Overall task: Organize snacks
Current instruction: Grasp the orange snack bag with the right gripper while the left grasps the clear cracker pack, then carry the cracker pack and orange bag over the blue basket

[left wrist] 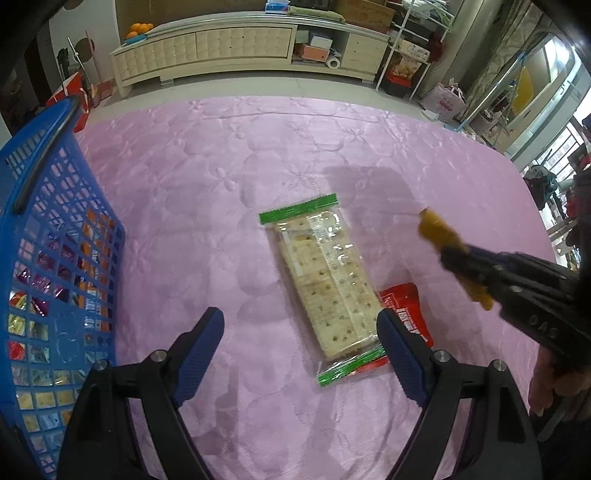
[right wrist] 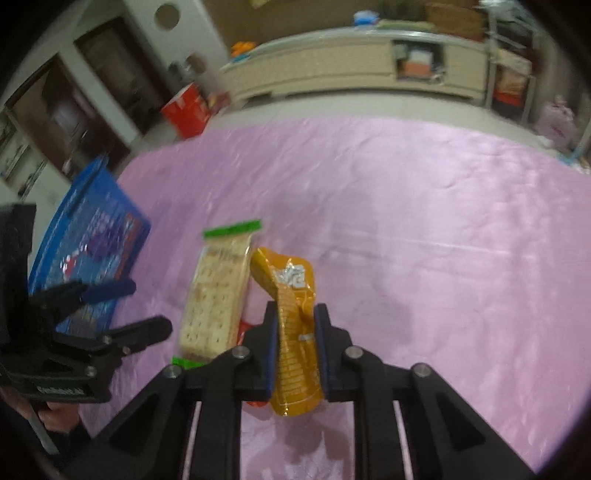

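Gripping a yellow snack pouch (right wrist: 295,332), the right gripper (right wrist: 295,332) is pinching it between two narrow jaws, with both pads pressing on the wrapper about halfway along its length. From the left wrist view the pouch appears lifted clear of the cloth. The probable next step is carrying it to the blue basket (left wrist: 55,221) at the left edge of the table, where other packets are already lying. Keep the grip firm but not crushing, since the foil is likely to slip or crumple, and raise the pouch above the basket rim before letting go.

The left gripper (left wrist: 301,350) is hanging with its jaws wide and nothing between them, just above the near end of a cracker pack (left wrist: 325,280) with green sealed ends. A red packet (left wrist: 406,310) is lying partly under that pack, touching it. Avoid brushing either item while the pouch is crossing over them.

A pink embossed cloth (left wrist: 221,166) is covering the table; being soft, it may bunch under a dragged item. Behind it, a long cream cabinet (left wrist: 240,48) is standing on a pale floor, with oranges (left wrist: 139,29) on its top.
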A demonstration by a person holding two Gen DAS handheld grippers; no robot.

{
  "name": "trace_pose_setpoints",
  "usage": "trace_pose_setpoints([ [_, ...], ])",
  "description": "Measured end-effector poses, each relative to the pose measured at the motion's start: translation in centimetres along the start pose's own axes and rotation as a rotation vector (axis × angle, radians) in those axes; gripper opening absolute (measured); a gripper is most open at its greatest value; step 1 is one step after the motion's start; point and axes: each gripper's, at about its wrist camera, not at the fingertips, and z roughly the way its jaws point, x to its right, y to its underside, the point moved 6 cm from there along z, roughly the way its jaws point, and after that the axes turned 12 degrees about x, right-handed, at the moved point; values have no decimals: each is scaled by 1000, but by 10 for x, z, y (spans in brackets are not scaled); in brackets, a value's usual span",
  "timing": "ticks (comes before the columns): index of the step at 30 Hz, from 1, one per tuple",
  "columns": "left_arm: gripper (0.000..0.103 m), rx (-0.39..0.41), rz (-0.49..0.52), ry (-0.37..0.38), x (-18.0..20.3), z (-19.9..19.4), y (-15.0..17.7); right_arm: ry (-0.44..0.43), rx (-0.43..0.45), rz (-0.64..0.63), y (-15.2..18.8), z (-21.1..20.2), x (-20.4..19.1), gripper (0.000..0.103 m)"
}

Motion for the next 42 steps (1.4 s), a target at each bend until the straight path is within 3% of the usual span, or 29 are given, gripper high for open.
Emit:
trace_pose_setpoints([
  [5, 83, -8, 10, 14, 12, 11, -2, 95, 74, 23, -3, -7, 0, 22],
  [12, 83, -19, 25, 29, 27, 30, -2, 192, 84, -17, 7, -11, 12, 22],
  [25, 81, -29, 42, -67, 29, 59, -4, 177, 75, 18, 20, -4, 16, 22],
  [28, 61, -22, 62, -60, 31, 56, -3, 170, 71, 22, 23, -3, 14, 22],
  [29, 59, -22, 75, -60, 33, 55, -3, 169, 71, 19, 23, -3, 12, 22],
  [42, 58, 85, 56, -18, 25, -14, -10, 165, 105, -1, 8, -30, -14, 22],
])
